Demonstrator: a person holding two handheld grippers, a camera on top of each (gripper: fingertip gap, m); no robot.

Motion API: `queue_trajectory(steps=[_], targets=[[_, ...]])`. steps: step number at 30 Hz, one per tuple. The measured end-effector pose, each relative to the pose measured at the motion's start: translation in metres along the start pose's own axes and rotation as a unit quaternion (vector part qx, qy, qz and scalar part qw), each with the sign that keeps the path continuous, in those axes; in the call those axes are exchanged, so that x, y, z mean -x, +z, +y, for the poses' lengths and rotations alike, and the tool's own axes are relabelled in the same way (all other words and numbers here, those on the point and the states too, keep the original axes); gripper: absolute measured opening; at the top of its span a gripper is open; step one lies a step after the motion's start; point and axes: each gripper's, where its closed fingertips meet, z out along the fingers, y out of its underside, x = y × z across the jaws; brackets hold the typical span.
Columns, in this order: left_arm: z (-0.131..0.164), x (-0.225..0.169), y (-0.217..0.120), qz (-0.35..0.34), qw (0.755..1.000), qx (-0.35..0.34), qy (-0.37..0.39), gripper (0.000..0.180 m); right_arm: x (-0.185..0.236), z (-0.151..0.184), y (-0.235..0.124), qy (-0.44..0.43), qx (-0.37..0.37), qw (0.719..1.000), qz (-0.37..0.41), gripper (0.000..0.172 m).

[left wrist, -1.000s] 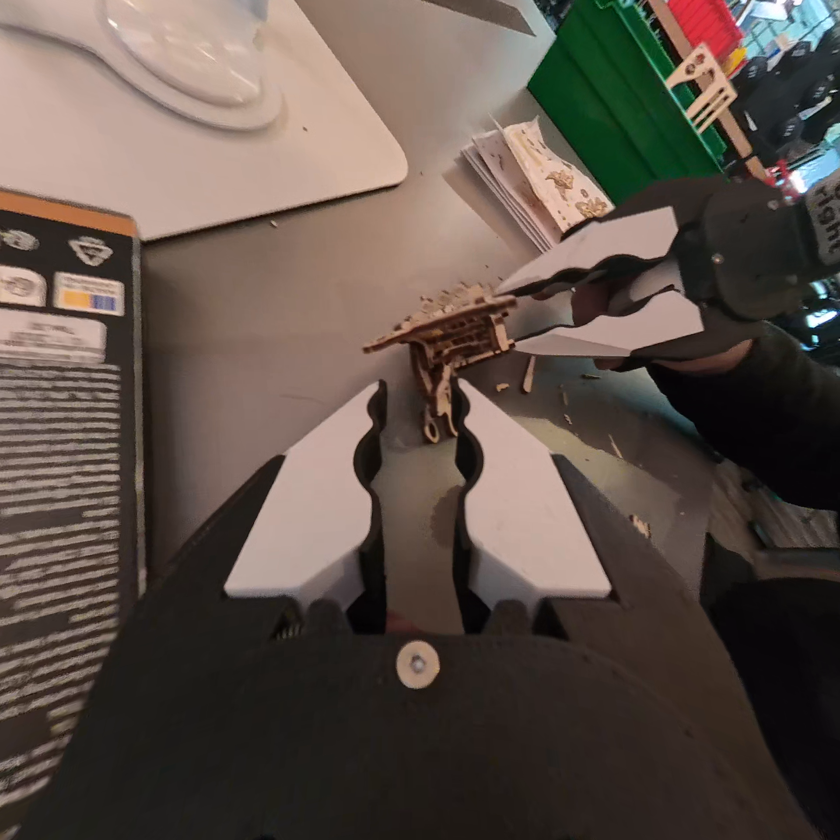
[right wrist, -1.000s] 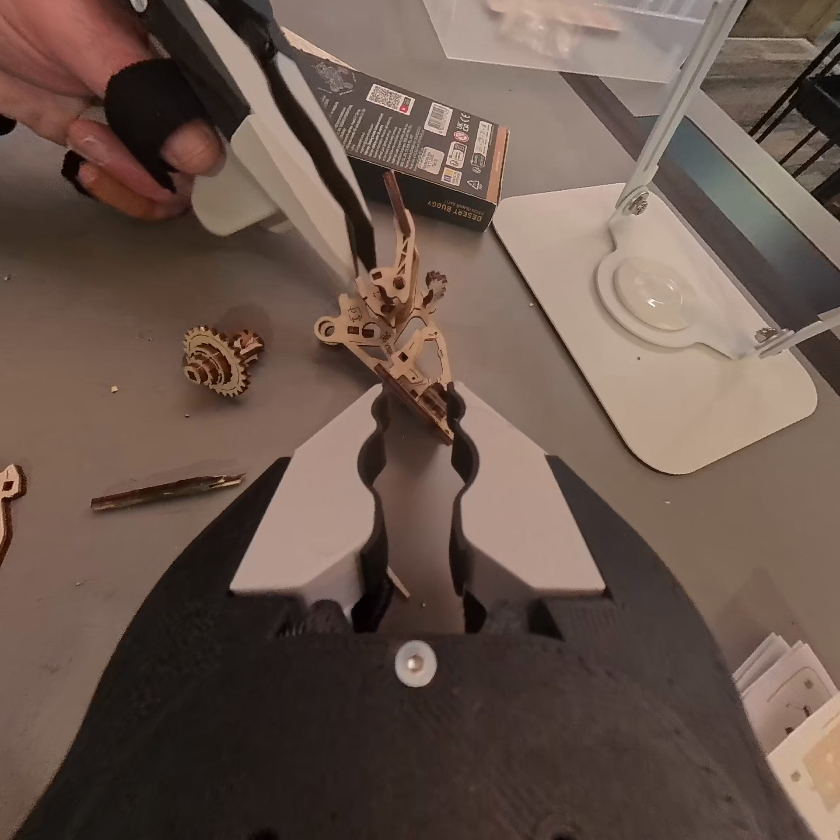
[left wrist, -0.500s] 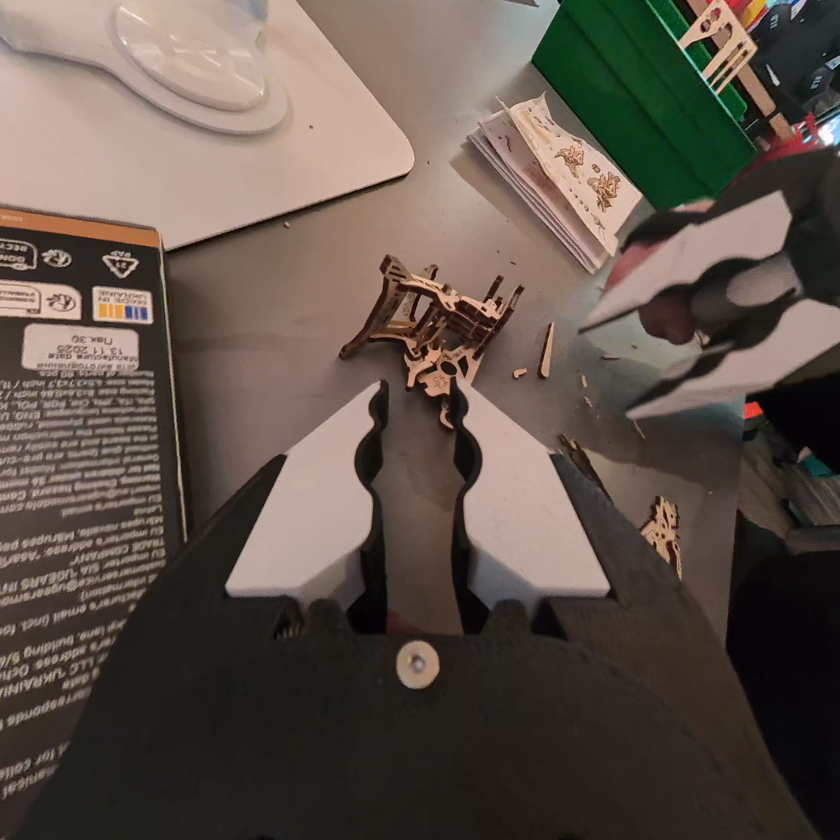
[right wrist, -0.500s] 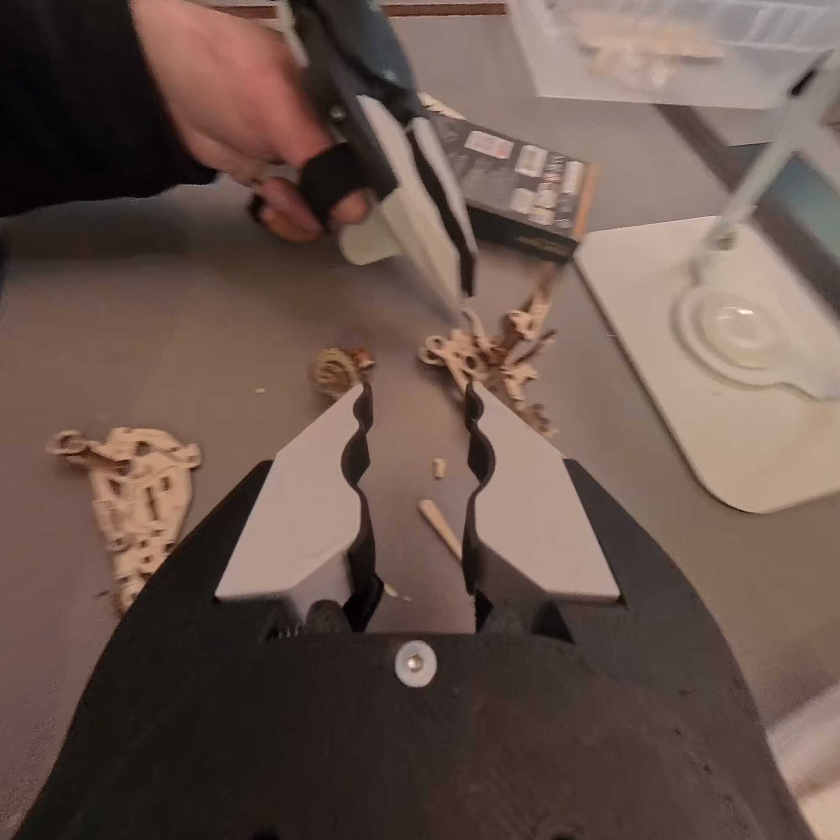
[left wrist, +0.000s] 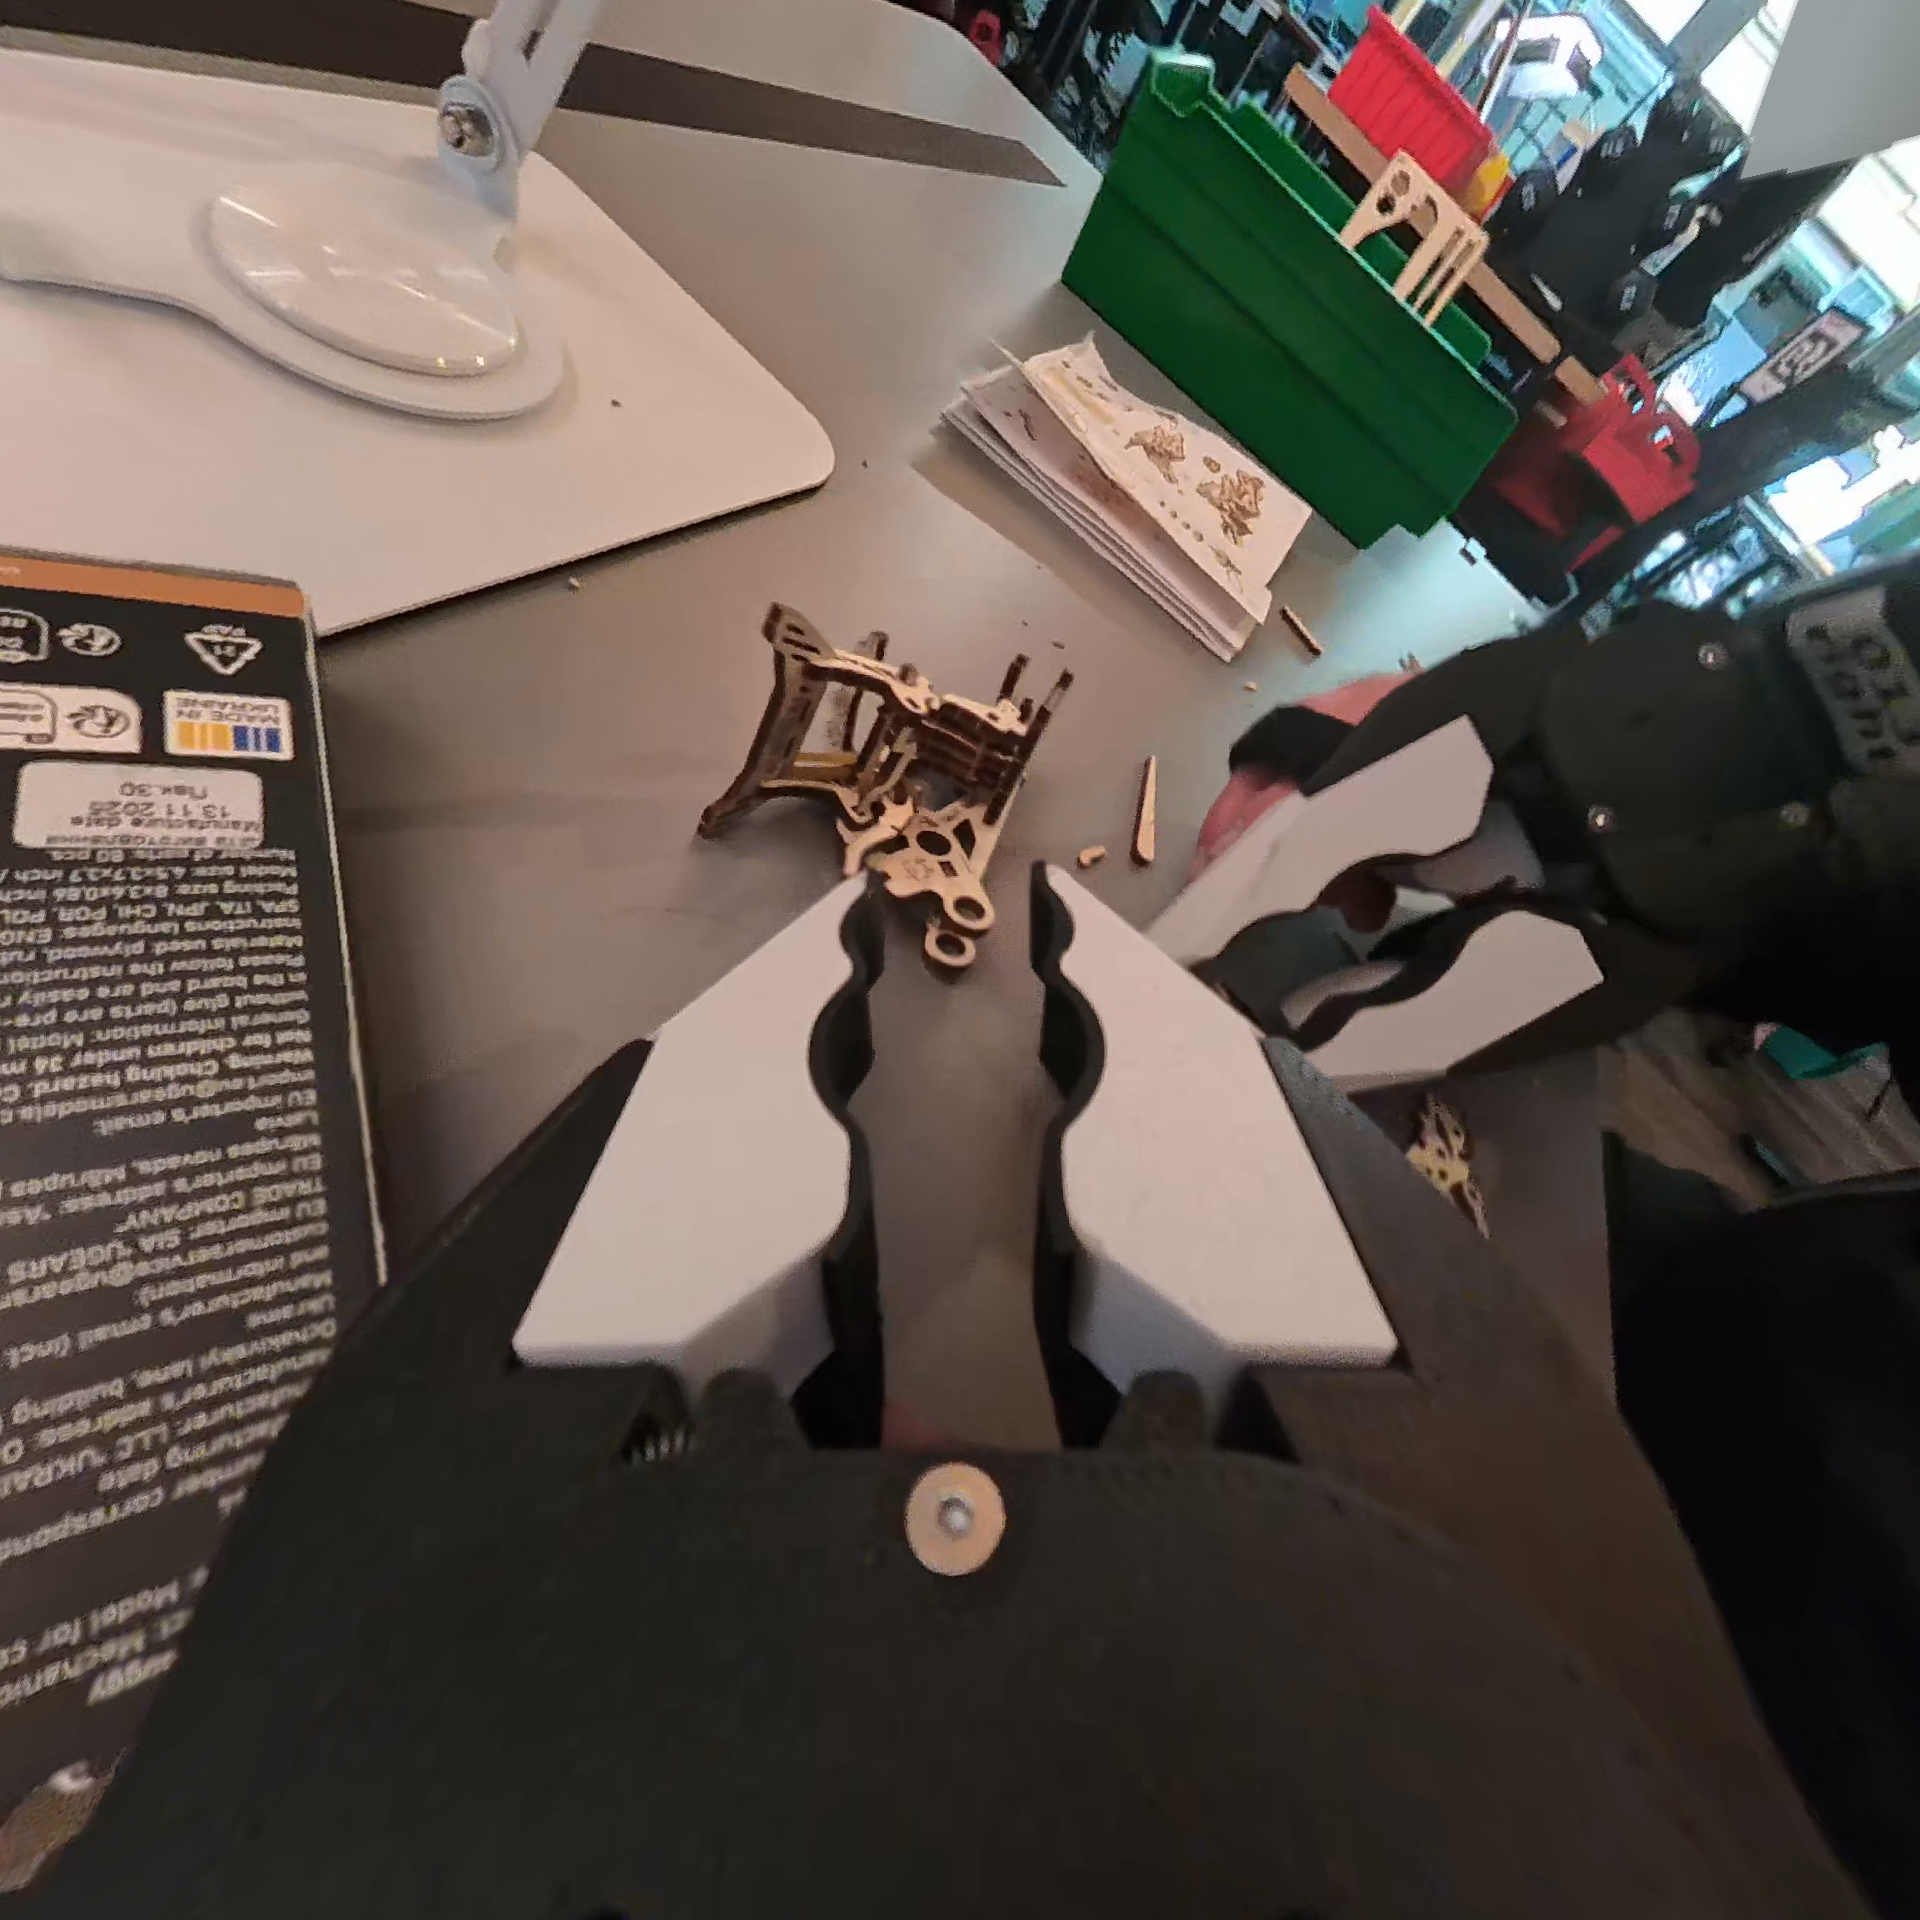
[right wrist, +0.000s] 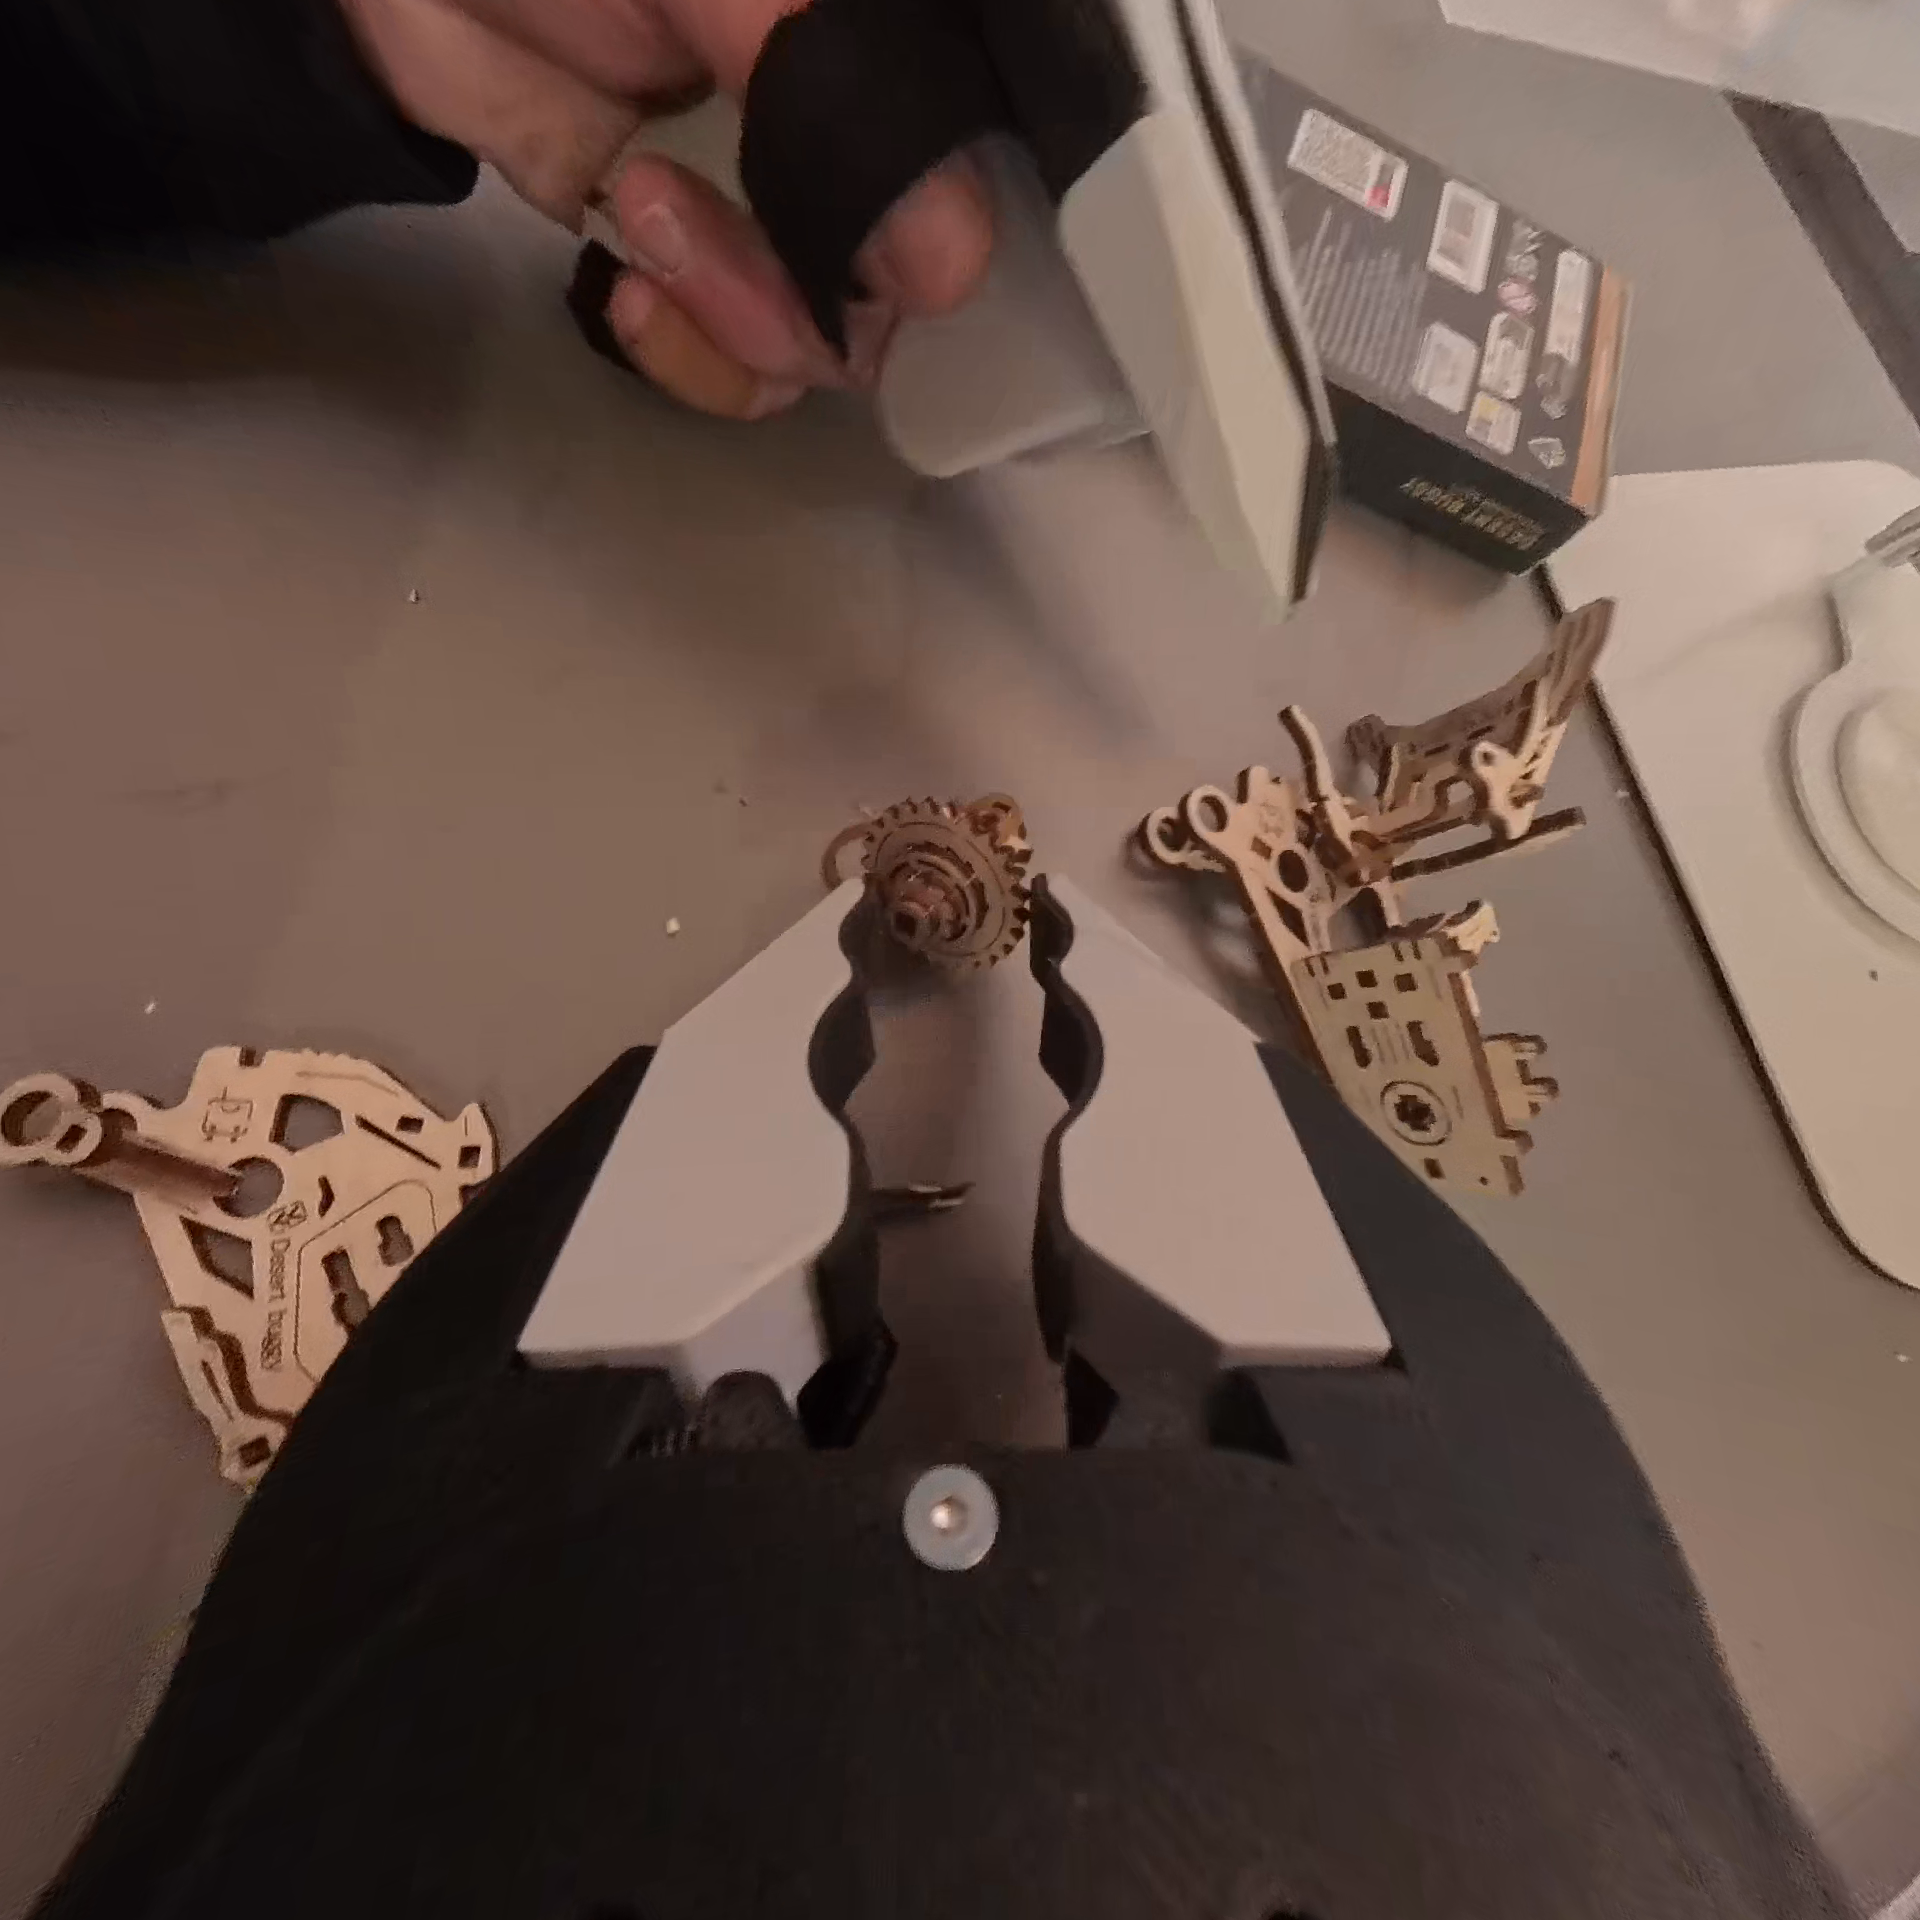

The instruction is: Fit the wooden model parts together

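A part-built wooden frame assembly (left wrist: pixel 894 769) lies on the grey table just ahead of my left gripper (left wrist: pixel 951 894). That gripper is open and holds nothing; the frame's looped end lies off its left fingertip. The frame also shows in the right wrist view (right wrist: pixel 1351 883), to the right. My right gripper (right wrist: pixel 945 904) has its tips on either side of a small wooden gear cluster (right wrist: pixel 951 894), which fills the gap and touches both pads at table level. In the left wrist view the right gripper's fingers (left wrist: pixel 1392 790) show at the right, their tips hidden.
A flat wooden side panel (right wrist: pixel 281 1226) lies at the left. A black box (left wrist: pixel 156 935), a white lamp base (left wrist: pixel 416 468), a booklet (left wrist: pixel 1143 499) and a green bin (left wrist: pixel 1278 301) ring the work area. A wooden sliver (left wrist: pixel 1143 821) and crumbs lie by the frame. The grippers' ends are close to 7 cm from one another. From the right gripper's tips to the wooden sliver (left wrist: pixel 1143 821) is close to 10 cm.
My right gripper let go of the frame assembly, which now lies on the table, swung left to the gear cluster and narrowed around it. My left gripper's gap has not changed.
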Motion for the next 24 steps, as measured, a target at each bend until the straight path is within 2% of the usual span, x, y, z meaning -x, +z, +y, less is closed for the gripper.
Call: queue_trajectory(steps=[1,6,10,12,14,17,22,24], targets=[[0.003,-0.003,0.0,0.003,1.0,0.006,0.01,0.026,-0.002,-0.001,-0.001,-0.004,-0.003,1.0,0.005,0.025],[0.008,-0.024,-0.004,0.038,0.997,0.013,0.07,0.029,-0.015,-0.019,-0.015,-0.036,-0.05,0.997,0.043,0.025],[-0.002,-0.05,-0.008,0.09,0.99,-0.023,0.108,0.035,-0.036,-0.028,-0.033,-0.066,-0.075,0.99,0.099,0.024],[-0.006,-0.055,-0.006,0.09,0.987,-0.033,0.126,0.035,-0.039,-0.035,-0.042,-0.091,-0.092,0.985,0.113,0.024],[-0.007,-0.052,-0.001,0.08,0.988,-0.033,0.125,0.033,-0.041,-0.045,-0.051,-0.11,-0.12,0.979,0.124,0.024],[-0.012,-0.062,0.001,0.123,0.987,-0.054,0.09,0.032,-0.044,-0.052,-0.06,-0.11,-0.141,0.975,0.13,0.024],[-0.019,-0.082,0.003,0.179,0.976,-0.079,0.092,0.007,-0.048,-0.055,-0.067,-0.106,-0.162,0.973,0.126,0.024],[-0.02,-0.084,0.002,0.179,0.975,-0.086,0.102,0.005,-0.047,-0.057,-0.07,-0.094,-0.173,0.974,0.115,0.024]])
